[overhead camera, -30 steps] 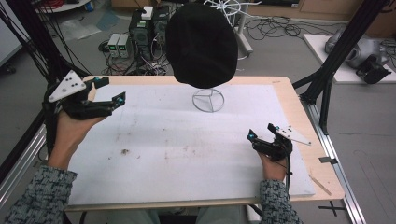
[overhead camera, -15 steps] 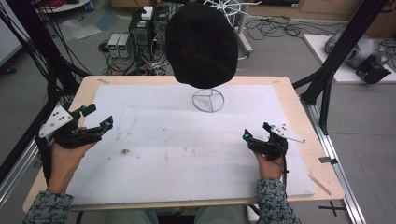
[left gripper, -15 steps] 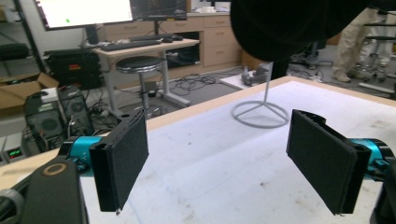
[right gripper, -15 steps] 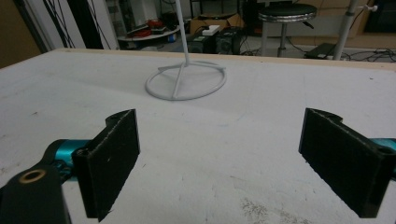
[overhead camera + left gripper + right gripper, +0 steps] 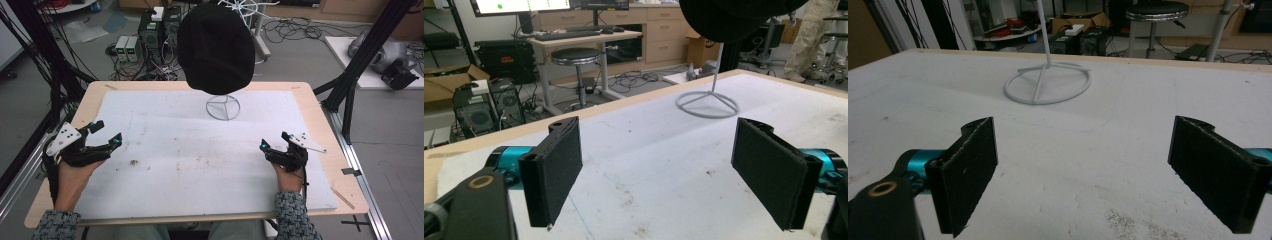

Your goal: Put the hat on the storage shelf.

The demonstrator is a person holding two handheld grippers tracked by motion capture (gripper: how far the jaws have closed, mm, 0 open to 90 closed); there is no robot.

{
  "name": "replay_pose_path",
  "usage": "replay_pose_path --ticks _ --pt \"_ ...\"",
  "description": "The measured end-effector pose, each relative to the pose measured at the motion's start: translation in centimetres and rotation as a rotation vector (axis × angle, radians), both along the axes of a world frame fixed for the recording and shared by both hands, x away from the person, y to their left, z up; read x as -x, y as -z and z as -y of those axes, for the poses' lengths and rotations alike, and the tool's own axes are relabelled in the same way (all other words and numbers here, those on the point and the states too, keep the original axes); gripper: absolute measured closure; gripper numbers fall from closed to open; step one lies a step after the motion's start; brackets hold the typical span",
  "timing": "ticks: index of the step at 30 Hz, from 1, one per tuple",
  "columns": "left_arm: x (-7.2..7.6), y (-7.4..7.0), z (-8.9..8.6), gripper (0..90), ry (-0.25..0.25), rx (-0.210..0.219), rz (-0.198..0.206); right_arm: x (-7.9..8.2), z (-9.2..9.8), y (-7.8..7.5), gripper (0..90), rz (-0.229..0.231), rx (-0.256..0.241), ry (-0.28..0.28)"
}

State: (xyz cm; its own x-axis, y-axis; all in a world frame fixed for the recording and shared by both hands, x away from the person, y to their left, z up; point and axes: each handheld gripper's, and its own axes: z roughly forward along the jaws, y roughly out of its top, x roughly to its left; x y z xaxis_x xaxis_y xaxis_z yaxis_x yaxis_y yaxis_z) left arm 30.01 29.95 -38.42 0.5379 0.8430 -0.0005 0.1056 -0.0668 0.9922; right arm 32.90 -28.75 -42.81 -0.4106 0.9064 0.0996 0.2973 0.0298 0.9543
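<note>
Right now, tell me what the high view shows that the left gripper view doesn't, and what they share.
High view alone: both of the person's hands, the left hand-held gripper and right hand-held gripper apart on the white mat, and the whole black hat.

Left gripper view alone: a round stool, a desk with a keyboard, and its own wide-open jaws close up.

Both: the stand's wire ring base, the mat, the hat's underside.

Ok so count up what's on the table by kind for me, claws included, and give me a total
Black hat: 1
White wire stand: 1
White mat: 1
Claws: 2, the left claw and the right claw, both open and holding nothing
Total: 5
</note>
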Motion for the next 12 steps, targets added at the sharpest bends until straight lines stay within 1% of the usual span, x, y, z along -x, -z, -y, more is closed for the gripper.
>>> replay_pose_path --ticks 5,9,12 --pt "-0.21 0.54 -0.08 20.0 -0.003 0.003 -0.015 0.01 0.0 0.02 11.6 -0.001 0.001 -0.001" --pt "-0.25 0.58 -0.09 19.6 -0.003 0.005 -0.016 0.01 -0.04 0.03 11.6 0.0 0.003 -0.005" --pt "-0.34 0.71 0.0 19.6 0.003 0.001 -0.031 -0.03 -0.07 0.05 11.6 -0.004 0.004 -0.005"
